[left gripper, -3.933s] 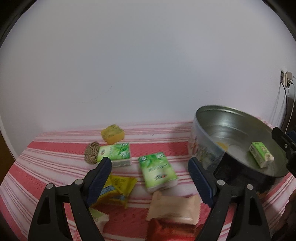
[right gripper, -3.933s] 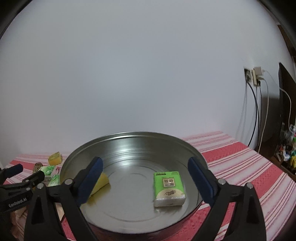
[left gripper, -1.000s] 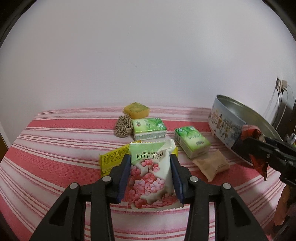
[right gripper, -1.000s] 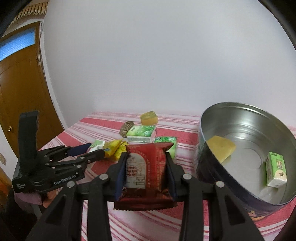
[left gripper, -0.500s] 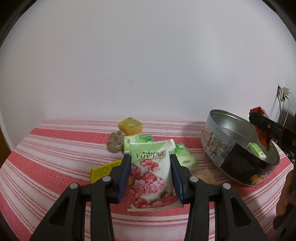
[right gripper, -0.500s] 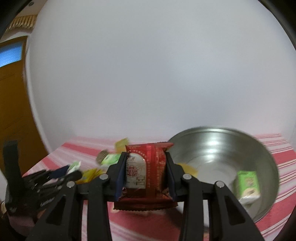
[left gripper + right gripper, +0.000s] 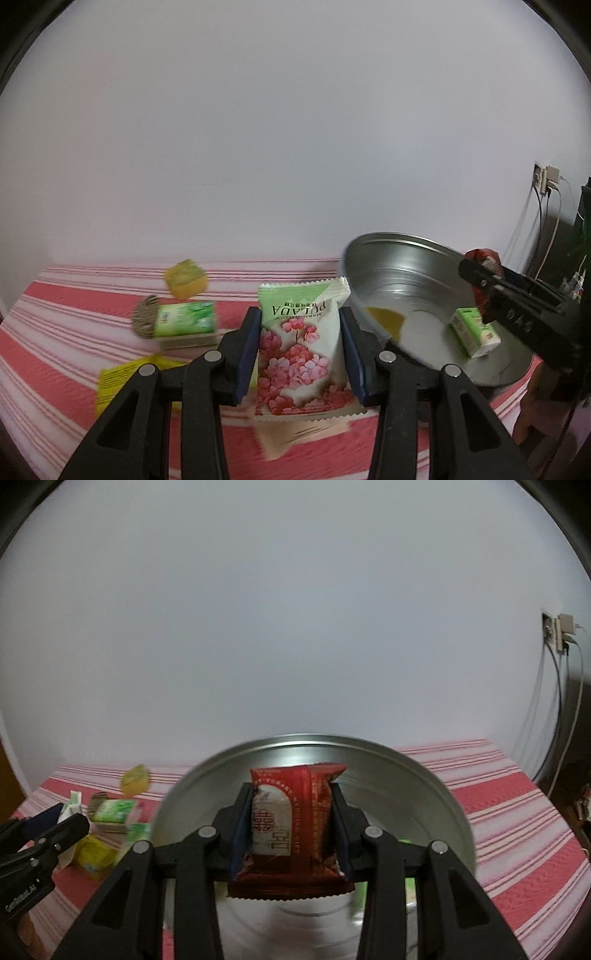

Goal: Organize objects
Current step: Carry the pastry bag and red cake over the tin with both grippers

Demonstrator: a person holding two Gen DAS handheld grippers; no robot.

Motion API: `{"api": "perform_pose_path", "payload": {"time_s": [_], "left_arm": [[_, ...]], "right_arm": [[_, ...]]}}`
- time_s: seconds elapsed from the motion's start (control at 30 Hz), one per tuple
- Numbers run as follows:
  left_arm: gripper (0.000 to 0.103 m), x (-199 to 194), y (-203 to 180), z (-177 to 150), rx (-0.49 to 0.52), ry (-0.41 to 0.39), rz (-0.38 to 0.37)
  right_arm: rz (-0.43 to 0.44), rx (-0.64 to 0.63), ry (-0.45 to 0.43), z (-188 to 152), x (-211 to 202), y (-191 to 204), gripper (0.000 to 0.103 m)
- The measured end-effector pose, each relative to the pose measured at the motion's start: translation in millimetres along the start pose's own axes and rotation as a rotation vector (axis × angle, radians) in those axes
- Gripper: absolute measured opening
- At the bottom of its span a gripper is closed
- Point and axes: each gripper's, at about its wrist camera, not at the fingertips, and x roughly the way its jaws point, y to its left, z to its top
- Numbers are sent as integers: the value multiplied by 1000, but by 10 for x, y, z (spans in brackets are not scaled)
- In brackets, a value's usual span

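The left gripper (image 7: 301,354) has its jaws closed on a white marshmallow packet (image 7: 301,347) printed with pink blossoms and a green top edge, held upright above the counter (image 7: 55,332) with its red and white striped cloth; the right gripper (image 7: 291,830) has its jaws clamped on a dark red snack packet (image 7: 291,823), held over the open metal tin (image 7: 436,801); in the left view the tin (image 7: 399,273) sits to the right, with a yellow wedge (image 7: 384,318) and a small green tissue pack (image 7: 474,332) lying on its floor; on the cloth to the left lie a yellow sponge block (image 7: 185,283), a coil of twine (image 7: 144,322) touching a green tissue pack (image 7: 184,319), a yellow sachet (image 7: 122,380) and, below the held packet, a beige wrapper (image 7: 299,435), blurred.
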Motion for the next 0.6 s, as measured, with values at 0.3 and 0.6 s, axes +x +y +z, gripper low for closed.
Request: {"api": "perform_pose_path", "payload": {"time_s": [0.3, 0.6], "left_arm": [[45, 194, -438, 131, 38, -8, -32], [45, 468, -762, 152, 88, -1, -27]], "right_arm": [[-104, -31, -3, 27, 18, -261, 39], [-156, -45, 26, 38, 116, -424, 39]]}}
